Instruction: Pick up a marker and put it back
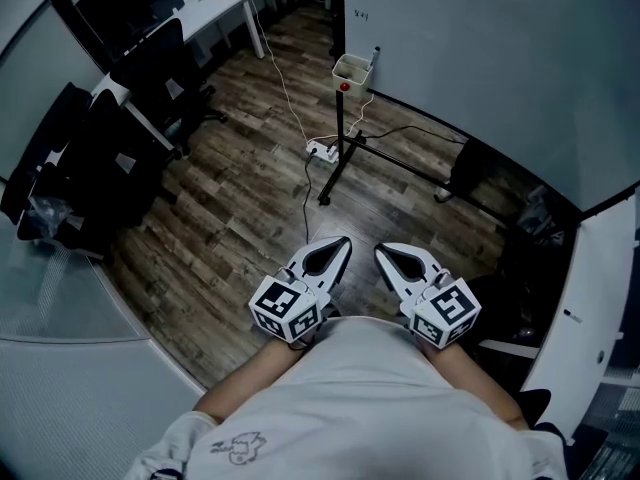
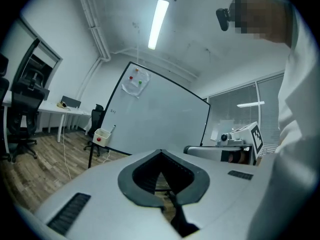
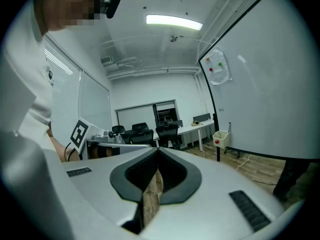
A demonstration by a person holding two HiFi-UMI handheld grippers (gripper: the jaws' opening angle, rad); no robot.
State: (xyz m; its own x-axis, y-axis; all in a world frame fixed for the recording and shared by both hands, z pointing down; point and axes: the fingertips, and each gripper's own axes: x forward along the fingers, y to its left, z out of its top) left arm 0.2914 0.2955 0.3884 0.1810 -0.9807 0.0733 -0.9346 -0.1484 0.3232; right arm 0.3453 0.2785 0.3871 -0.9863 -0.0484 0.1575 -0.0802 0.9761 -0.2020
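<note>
Left gripper (image 1: 341, 247) and right gripper (image 1: 383, 255) both sit close against the person's body. Each has its jaws pressed together at the tips and nothing pinched. The hollow behind each pair of tips shows only wood floor (image 1: 240, 198).

The task looks not yet begun: this reads as the start of the approach, before any reach. What appears to be the marker (image 1: 376, 55) stands upright at the edge of a small white basket (image 1: 350, 74). The basket hangs at the lower edge of the whiteboard (image 1: 480, 38), well ahead of both grippers. It lies off to the left of the left gripper's line and off to the right of the right gripper's line.

The next move likely calls for stepping toward the board and spreading the jaws of one gripper. That gripper should then line up across the marker's slim barrel, above the basket rim, so it can close without bumping the basket. Which gripper will do this cannot be judged.
</note>
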